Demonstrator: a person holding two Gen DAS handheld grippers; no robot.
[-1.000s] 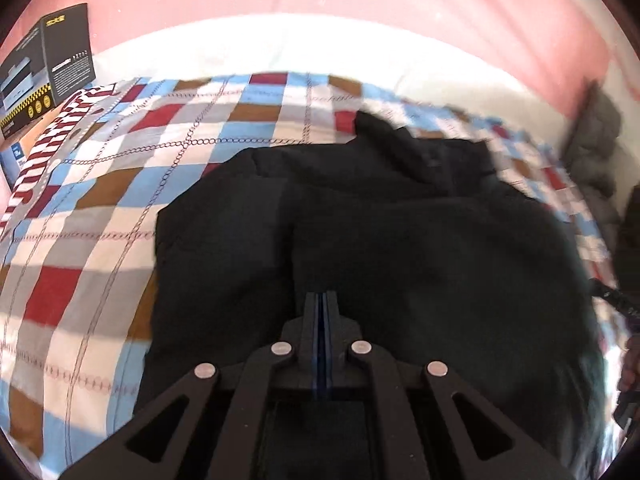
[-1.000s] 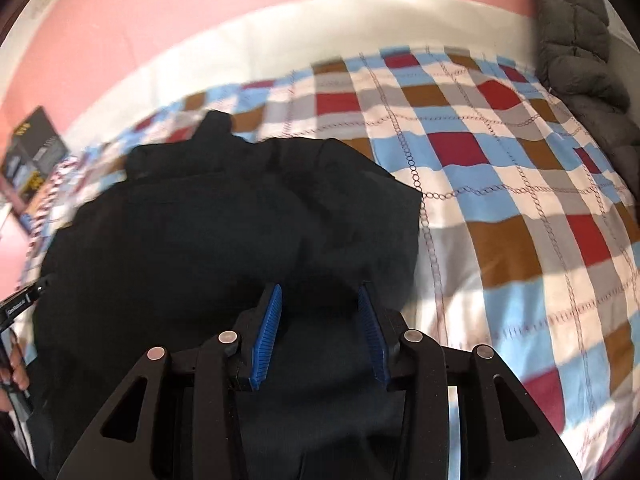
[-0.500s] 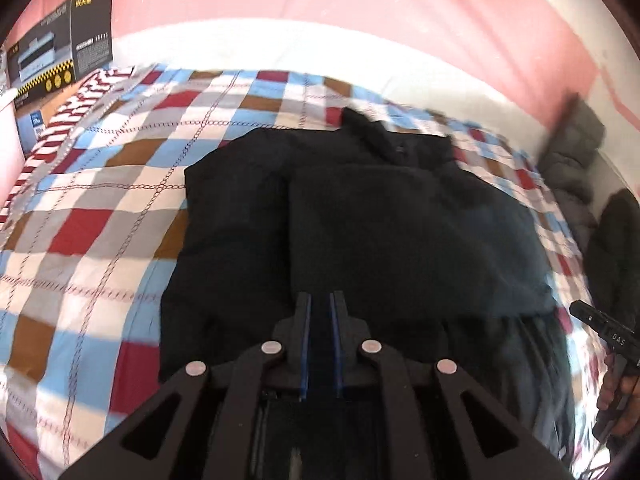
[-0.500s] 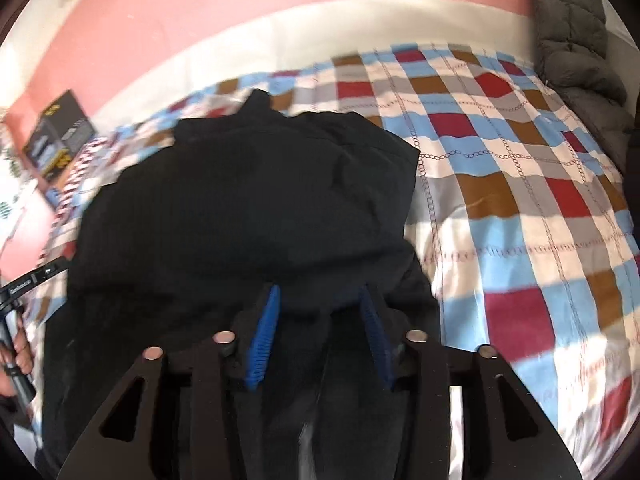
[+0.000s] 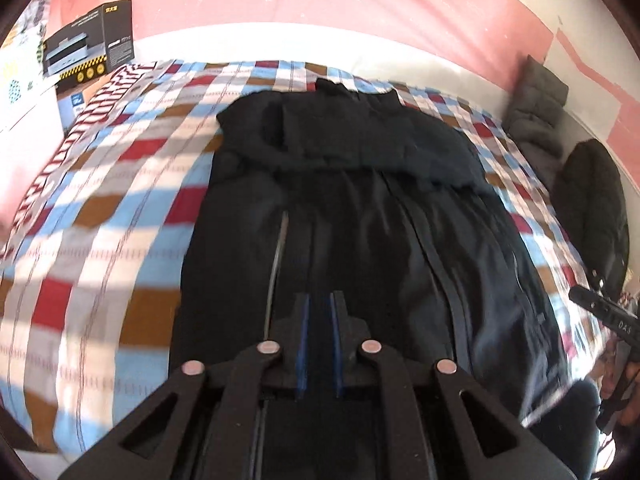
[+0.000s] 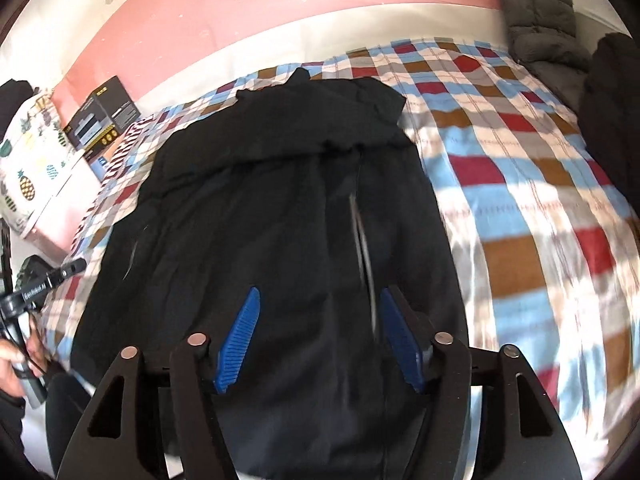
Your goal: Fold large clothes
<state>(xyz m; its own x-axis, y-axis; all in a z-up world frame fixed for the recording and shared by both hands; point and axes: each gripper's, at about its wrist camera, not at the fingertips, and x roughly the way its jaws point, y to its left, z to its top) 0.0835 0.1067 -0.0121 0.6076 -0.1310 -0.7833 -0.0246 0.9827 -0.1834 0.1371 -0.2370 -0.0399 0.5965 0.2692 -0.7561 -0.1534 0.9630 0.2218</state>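
Note:
A large black coat lies lengthwise on the checked bedspread. Its upper part is folded down into a band across the far end. Zips run along the near half. My left gripper hovers over the coat's near end, a narrow gap between its blue pads and nothing pinched. My right gripper is above the same end; its jaws are opening wide, with only the flat coat beneath them. Each view shows the other gripper's handle and a hand at its edge.
A black printed box stands at the far left corner by a pineapple-print pillow. A grey quilted jacket and a black puffer jacket lie along the right side. A pink wall runs behind the bed.
Both grippers have drawn back toward the near end of the bed, so more of the coat's lower half shows. The left jaws have parted slightly. The right jaws have spread much wider.

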